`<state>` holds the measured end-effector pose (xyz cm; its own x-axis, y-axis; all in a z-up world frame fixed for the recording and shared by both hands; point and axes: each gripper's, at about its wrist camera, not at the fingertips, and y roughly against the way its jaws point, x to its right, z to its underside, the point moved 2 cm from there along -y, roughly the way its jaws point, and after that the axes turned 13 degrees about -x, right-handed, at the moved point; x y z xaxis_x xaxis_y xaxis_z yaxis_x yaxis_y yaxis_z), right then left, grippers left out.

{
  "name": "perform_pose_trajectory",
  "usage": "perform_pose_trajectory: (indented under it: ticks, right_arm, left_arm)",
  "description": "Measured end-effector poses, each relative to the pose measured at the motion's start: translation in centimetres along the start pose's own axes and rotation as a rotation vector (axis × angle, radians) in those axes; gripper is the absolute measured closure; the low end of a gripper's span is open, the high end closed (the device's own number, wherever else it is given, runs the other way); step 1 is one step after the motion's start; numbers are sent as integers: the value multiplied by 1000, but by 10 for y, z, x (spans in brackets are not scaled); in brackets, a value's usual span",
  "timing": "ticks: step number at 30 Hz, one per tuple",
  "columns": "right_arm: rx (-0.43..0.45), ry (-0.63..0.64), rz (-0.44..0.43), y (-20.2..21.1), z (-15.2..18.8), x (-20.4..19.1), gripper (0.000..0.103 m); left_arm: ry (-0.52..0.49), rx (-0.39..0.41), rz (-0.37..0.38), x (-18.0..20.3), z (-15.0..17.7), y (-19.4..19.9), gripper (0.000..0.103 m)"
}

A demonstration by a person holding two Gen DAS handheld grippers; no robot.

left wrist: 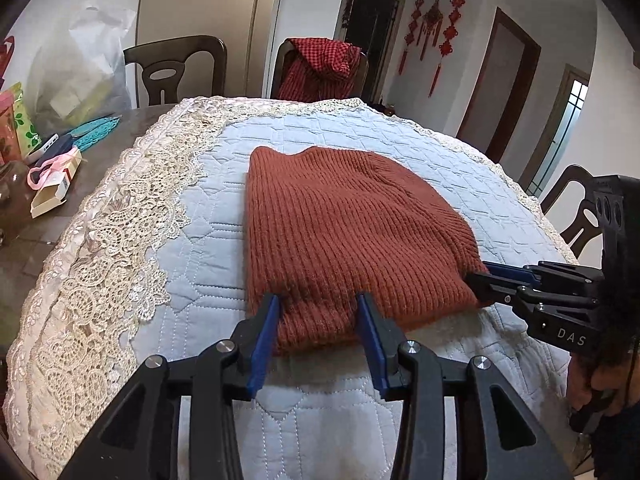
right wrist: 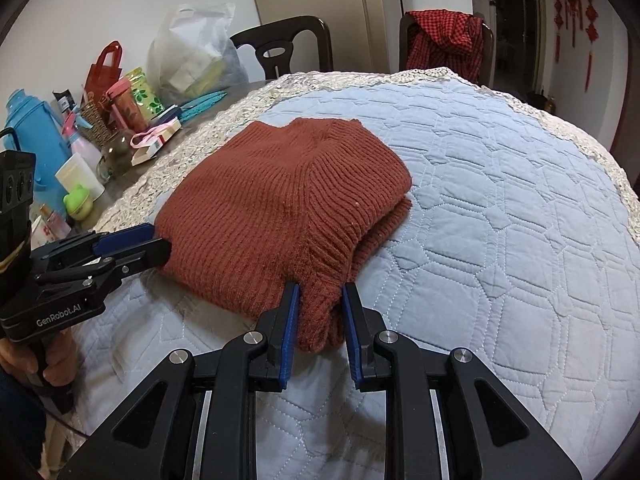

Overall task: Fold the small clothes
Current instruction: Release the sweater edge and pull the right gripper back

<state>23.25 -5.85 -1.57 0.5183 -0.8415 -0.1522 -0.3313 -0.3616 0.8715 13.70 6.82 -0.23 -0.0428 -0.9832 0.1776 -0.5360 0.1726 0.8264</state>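
On the far left the surface (right wrist: pixel 248 85) is carrying clutter: blue thermos (right wrist: pixel 30 128), bottles, red bag (right wrist: pixel 105 67), white plastic bag (right wrist: pixel 192 52), none of it part of the job. Moving right, a lace-edged quilted blue cloth (right wrist: pixel 500 184) is covering most of the surface, w/ the rust-red knit sweater (right wrist: pixel 280 196) lying on it approx. in the middle, already folded into a thick rectangle, neckline at the far end and a ribbed band showing on top toward the near right. The left tool (left wrist: pixel 320 312) is sitting at the near left edge of the bundle, its blue pads on either side of a bunch of knit; the fabric is filling the gap btw. them, so it is looking like a hold on the sweater's near edge, though how firm I cannot tell. Right of it, the right tool (right wrist: pixel 319 300) is pinching the near right corner (narrower gap, knit squeezed btw. the pads), so it is gripping the sweater too. Both are resting low at the hem nearest the person, whose hand (right wrist: pixel 48 360) is showing on the left tool's handle. Judging progress: sides are appearing tucked in and at least one fold done; what is prob. left is a final fold or just squaring up and letting go. Behind, two chairs are standing, one w/ a red checked garment (right wrist: pixel 444 40) draped over it.
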Motion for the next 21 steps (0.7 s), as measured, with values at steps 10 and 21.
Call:
perform_pose_trajectory:
  ticks: [10, 21]
  right_arm:
    - [29, 15, 19, 16, 3, -7, 81]
    - [9, 19, 46, -8, -5, -6, 80]
  left_arm:
    - [5, 49, -26, 12, -3, 19, 58]
    - [-16, 18, -110, 21, -8, -11, 56]
